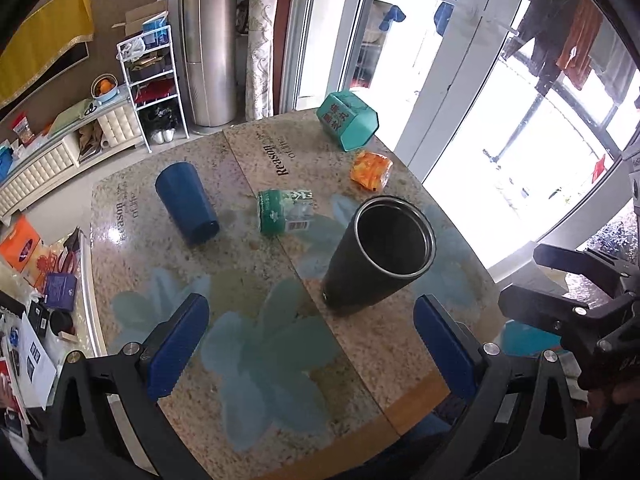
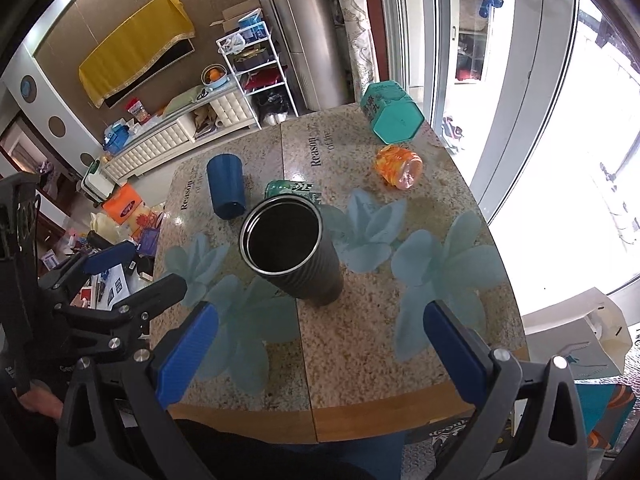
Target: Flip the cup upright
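Note:
A black ribbed cup (image 1: 372,256) with a steel rim stands upright, mouth up, on the speckled table (image 1: 168,264); it also shows in the right wrist view (image 2: 298,252). A blue cup (image 1: 186,204) stands mouth down at the far left of the table, also in the right wrist view (image 2: 225,186). My left gripper (image 1: 312,340) is open and empty, near the table's front, short of the black cup. My right gripper (image 2: 320,352) is open and empty, just in front of the black cup.
A green can (image 1: 280,210) lies on its side mid-table. A teal hexagonal box (image 1: 347,120) and an orange packet (image 1: 370,170) lie at the far right. A glass door is to the right, and a cluttered shelf (image 1: 24,248) lies left of the table.

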The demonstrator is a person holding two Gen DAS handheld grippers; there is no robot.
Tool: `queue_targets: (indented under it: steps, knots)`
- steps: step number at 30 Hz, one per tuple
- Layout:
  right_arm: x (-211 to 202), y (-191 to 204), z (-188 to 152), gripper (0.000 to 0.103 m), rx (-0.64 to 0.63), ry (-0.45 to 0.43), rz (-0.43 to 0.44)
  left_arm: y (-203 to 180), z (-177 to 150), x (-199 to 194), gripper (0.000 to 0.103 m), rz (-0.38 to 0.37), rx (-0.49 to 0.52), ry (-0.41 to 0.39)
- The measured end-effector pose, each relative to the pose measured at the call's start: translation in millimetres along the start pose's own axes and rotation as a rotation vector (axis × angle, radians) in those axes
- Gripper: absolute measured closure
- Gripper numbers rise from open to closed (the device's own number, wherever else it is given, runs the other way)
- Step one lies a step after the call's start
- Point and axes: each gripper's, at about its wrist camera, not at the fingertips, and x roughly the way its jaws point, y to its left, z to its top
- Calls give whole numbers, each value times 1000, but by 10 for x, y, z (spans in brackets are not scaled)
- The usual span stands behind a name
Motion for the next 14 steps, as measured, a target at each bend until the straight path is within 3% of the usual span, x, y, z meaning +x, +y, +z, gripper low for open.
queue_targets:
  steps: [14]
  knots:
    - [-53, 42, -24, 0, 10, -1, -18, 7, 37, 97, 0, -16, 12, 16]
